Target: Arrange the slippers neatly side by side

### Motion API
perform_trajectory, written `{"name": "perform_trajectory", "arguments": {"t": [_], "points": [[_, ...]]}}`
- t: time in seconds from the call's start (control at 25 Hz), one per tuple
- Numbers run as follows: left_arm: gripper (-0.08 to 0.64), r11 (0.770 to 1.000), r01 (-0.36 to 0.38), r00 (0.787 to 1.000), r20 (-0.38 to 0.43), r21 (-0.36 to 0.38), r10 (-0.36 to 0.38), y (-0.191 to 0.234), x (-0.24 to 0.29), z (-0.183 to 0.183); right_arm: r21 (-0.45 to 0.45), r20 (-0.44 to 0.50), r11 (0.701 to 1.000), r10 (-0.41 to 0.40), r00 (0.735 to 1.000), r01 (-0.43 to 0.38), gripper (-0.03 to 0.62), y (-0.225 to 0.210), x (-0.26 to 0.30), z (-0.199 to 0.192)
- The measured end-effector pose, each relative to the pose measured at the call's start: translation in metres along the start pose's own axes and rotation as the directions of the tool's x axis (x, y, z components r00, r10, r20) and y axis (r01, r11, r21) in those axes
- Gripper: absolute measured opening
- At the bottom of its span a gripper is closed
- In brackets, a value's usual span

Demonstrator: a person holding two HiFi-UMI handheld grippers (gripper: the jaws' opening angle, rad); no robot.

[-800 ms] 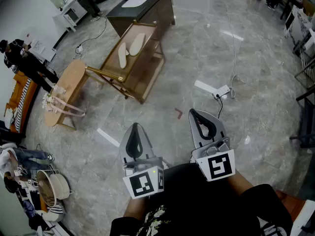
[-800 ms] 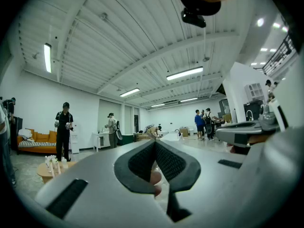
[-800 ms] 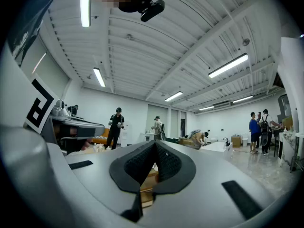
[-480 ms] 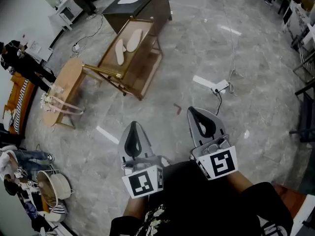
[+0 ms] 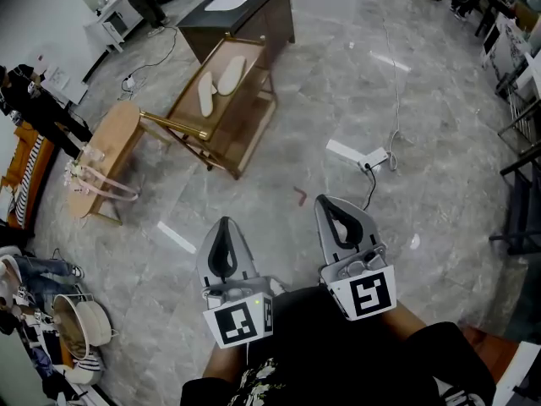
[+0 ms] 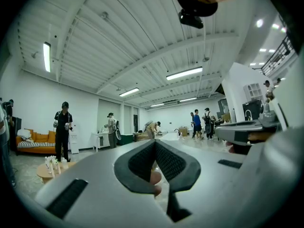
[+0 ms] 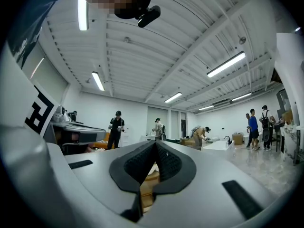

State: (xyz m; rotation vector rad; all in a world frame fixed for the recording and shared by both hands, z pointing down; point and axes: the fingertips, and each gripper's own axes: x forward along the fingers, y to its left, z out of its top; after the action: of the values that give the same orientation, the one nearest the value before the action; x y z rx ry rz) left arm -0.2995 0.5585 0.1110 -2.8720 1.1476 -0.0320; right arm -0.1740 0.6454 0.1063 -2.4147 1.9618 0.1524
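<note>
Wearer's dark top (image 5: 338, 353): bottom edge of the head view, both forearms reaching forward from it.
Left gripper (image 5: 224, 227): held level just ahead of the body, marker cube at its rear; jaws clenched tip to tip, nothing between the pads.
Right gripper (image 5: 328, 206): beside the left one and slightly farther forward, level; jaws likewise pressed together and empty.
Floor (image 5: 439, 142): grey polished stone, glossy with light reflections.
Power strip (image 5: 351, 152): white, lying on the floor beyond the right gripper, a cable trailing away from it.
Round side table (image 5: 106, 142): light wood, left of centre, a small pale bunch of flowers at its near end.
Wooden stand (image 5: 182, 128): brown frame with a gold front rail, standing just beside the round table.
Slippers (image 5: 205, 94): two, pale, lying on top of the wooden stand, close together but not quite parallel, the right-hand one set farther back; well apart from both grippers.
Dark cabinet (image 5: 270, 11): behind the stand, white panel on its top.
People (image 5: 42, 108): standing along the far left edge of the room.
</note>
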Motion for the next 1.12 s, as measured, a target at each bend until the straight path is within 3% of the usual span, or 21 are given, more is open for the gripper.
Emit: {"name": "perform_trajectory", "arguments": {"t": [0.28,0.52,0.68,1.12], "points": [[-0.006,0.997,-0.055,0.998,0.024,-0.050,0.056,-0.008,-0.007,0.006,0.011,-0.012,0.997,0.076,0.997,-0.076,-0.006,-0.003,-0.009,-0.003],[-0.006,0.993,-0.120,0.993,0.008,-0.014,0.120,-0.020,-0.017,-0.008,0.003,-0.044,0.991,0.135,0.990,-0.135,-0.006,-0.011,-0.015,-0.015],[-0.006,0.985,-0.169,0.986,-0.013,-0.028,0.169,-0.019,-0.026,-0.014,0.031,-0.072,0.983,0.182,0.981,-0.180,-0.006,-0.012,-0.017,-0.022],[-0.006,0.990,-0.142,0.990,-0.023,-0.024,0.141,-0.029,-0.013,-0.013,0.066,-0.087,0.972,0.229,0.969,-0.224,-0.006,-0.010,-0.008,-0.023]]}}
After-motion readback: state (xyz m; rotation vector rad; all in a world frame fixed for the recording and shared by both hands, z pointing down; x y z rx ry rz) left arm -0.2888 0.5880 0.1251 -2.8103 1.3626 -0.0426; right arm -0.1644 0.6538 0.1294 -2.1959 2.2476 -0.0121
